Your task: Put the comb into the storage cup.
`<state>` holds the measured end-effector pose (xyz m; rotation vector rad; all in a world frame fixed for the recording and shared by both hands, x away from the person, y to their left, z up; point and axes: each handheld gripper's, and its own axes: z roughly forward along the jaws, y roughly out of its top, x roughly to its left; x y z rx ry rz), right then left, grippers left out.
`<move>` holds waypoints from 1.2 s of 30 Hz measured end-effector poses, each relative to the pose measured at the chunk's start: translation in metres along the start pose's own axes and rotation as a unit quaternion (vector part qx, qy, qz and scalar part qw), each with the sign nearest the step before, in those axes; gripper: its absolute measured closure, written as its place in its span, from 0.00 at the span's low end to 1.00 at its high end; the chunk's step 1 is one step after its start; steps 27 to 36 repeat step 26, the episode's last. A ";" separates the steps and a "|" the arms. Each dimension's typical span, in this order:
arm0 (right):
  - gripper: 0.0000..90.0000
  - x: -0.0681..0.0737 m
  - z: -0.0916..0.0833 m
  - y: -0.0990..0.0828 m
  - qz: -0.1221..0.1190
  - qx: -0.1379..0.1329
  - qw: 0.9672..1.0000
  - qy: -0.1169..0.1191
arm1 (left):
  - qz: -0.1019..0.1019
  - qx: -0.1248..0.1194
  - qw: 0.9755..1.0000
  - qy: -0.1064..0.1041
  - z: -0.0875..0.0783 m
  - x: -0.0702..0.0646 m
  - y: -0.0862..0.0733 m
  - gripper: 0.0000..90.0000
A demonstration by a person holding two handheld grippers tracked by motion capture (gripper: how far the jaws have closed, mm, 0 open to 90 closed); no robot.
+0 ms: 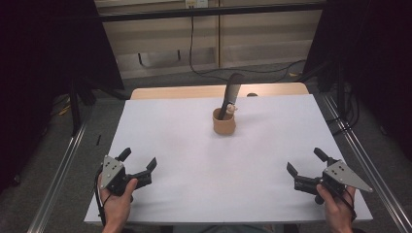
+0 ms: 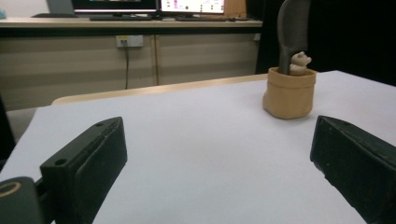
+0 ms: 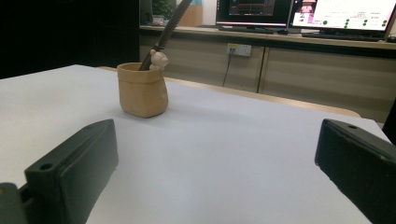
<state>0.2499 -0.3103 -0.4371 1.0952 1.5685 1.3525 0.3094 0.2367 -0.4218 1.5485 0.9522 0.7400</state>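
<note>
Ready to reach for the tan pot (image 1: 224, 122) with both tongs wide apart and empty.

Stands upright toward the far middle of the white table (image 1: 184, 160), well apart from the left tongs (image 1: 141, 170) and right tongs (image 1: 303, 175); holds a dark feather (image 1: 231, 92) and a small bear figure (image 1: 231, 108). Best to come in low and level, bracing the pot's soft wall before lifting the leaning feather straight along its own slant.

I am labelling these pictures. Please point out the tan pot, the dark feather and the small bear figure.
tan pot (image 1: 224, 125), high view, front wall.
dark feather (image 2: 292, 28), left gripper view, broad vane.
small bear figure (image 3: 159, 59), right gripper view, its head at the pot's rim.
</note>
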 end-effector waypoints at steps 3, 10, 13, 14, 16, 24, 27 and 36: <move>0.00 0.000 0.000 0.000 0.000 0.000 1.000 0.001 | 0.003 0.001 1.000 0.003 -0.006 0.001 -0.003 0.04; 0.00 0.000 -0.001 0.000 0.000 0.001 1.000 0.001 | 0.004 0.010 1.000 0.006 -0.018 -0.003 -0.015 0.04; 0.00 0.000 0.000 0.000 0.001 0.002 1.000 0.000 | 0.007 0.015 1.000 0.006 -0.023 -0.003 -0.017 0.04; 0.00 0.000 0.000 0.000 0.000 0.002 1.000 0.000 | 0.002 0.018 1.000 0.006 -0.023 -0.002 -0.018 0.04; 0.00 0.000 0.000 0.000 -0.001 0.003 1.000 -0.001 | -0.003 0.017 1.000 0.013 -0.023 -0.001 -0.019 0.04; 0.00 -0.001 0.002 0.000 0.007 0.000 1.000 -0.004 | -0.013 0.020 1.000 0.017 -0.020 0.002 -0.019 0.04; 0.00 -0.001 0.002 0.000 0.007 0.003 1.000 -0.007 | -0.012 0.022 1.000 0.013 -0.018 0.003 -0.018 0.04; 0.00 -0.001 0.002 0.000 0.007 0.003 1.000 -0.007 | -0.012 0.022 1.000 0.013 -0.018 0.003 -0.018 0.04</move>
